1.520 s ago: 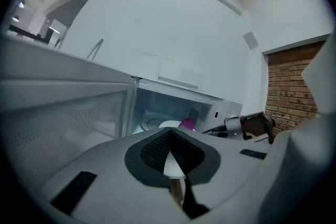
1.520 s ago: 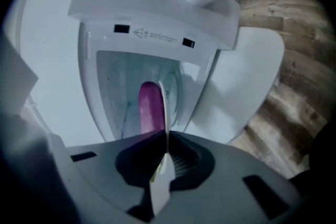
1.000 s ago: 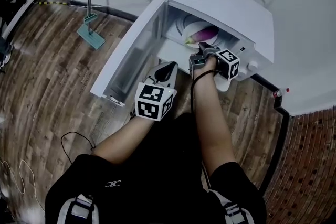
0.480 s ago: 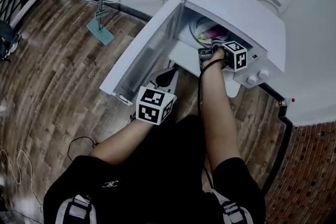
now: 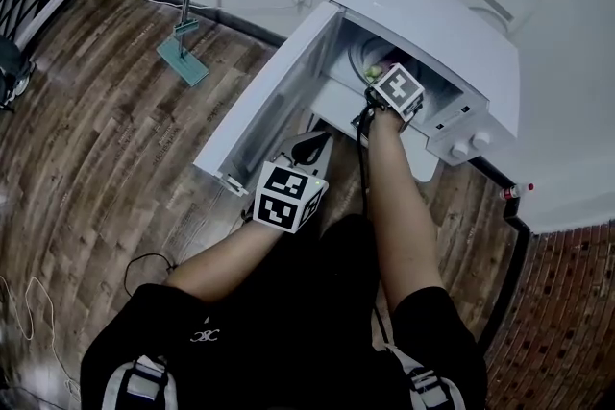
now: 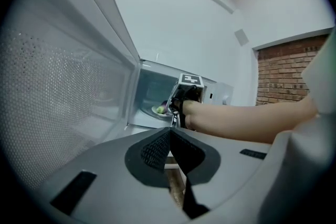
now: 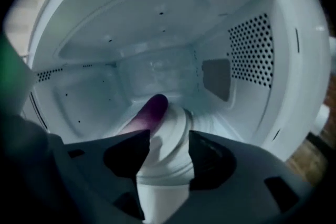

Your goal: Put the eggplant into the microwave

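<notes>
Right claw has just been opening and stands spread; eggplant lies unpinched on the dish in the microwave. Left claw is pressed together, empty. Eggplant judged light, firm and glossy-slick, so any regrip should go across mid-body.

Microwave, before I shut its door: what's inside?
A purple eggplant lies on a white plate. The right gripper, jaws just opened and pressing on nothing, hides the eggplant's near end.

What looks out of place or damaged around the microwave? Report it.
Nothing stands out: the eggplant lies on the white plate inside the microwave, its door stands open, and no spill or damage shows.
</notes>
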A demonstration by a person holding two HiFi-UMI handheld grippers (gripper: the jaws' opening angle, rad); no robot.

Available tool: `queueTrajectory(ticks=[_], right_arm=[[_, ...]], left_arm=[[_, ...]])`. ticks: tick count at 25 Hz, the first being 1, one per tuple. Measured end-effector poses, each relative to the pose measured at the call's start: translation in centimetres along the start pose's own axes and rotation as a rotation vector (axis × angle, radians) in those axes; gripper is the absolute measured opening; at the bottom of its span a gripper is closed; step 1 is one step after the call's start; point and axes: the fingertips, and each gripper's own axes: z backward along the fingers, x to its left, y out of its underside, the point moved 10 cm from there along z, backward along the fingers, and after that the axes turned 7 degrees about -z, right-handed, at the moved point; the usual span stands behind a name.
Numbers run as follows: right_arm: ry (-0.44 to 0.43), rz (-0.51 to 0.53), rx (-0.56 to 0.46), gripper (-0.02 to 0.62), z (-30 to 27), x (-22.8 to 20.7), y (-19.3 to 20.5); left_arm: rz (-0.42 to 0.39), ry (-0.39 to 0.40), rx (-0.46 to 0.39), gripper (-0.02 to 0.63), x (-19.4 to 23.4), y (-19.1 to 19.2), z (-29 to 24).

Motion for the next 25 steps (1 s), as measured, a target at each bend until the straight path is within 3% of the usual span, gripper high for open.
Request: queueTrajectory(ticks=[2,5,6,7,8,11,17,21,25], right_arm=[[0.01,0.084,-0.072,0.242,0.4,0.0,-0.1],[-0.067,0.101,-0.183,0.239,2.2,-0.5,-0.2],[-0.095,0.095,-0.21,0.178,3.1,-0.8,-0.1],[-0.117,0.089,-0.229,0.067,4.1,-1.4,0.2],[-0.141,0.085,-0.241,0.021,4.9,-2.0,0.6],[-0.241,0.112,-0.263,0.014,7.3,-4.1,2.3],[-0.39,0.344,-0.353,0.012,12.6,-7.0,4.4],[-0.422,0.363,-0.42,0.012,15.8,-8.6,4.8],[-0.426,0.305,-0.419,0.012,17.2,-9.6,5.2]], left_arm=[[0.0,0.008,-0.007,-0.002,-0.2,-0.1,0.0],[-0.006,0.015,-0.02,-0.002,-0.4,-0.3,0.1],[-0.01,0.016,-0.025,-0.002,-0.5,-0.4,0.1],[-0.014,0.016,-0.029,-0.002,-0.5,-0.5,0.1],[-0.019,0.017,-0.032,-0.002,-0.6,-0.6,0.1],[-0.032,0.016,-0.039,-0.002,-1.0,-0.7,-0.5],[-0.075,-0.036,-0.078,-0.002,-2.5,-2.0,-2.3],[-0.094,-0.008,-0.085,-0.002,-4.0,-2.4,-4.0],[-0.111,0.004,-0.077,-0.002,-4.9,-2.5,-5.0]])
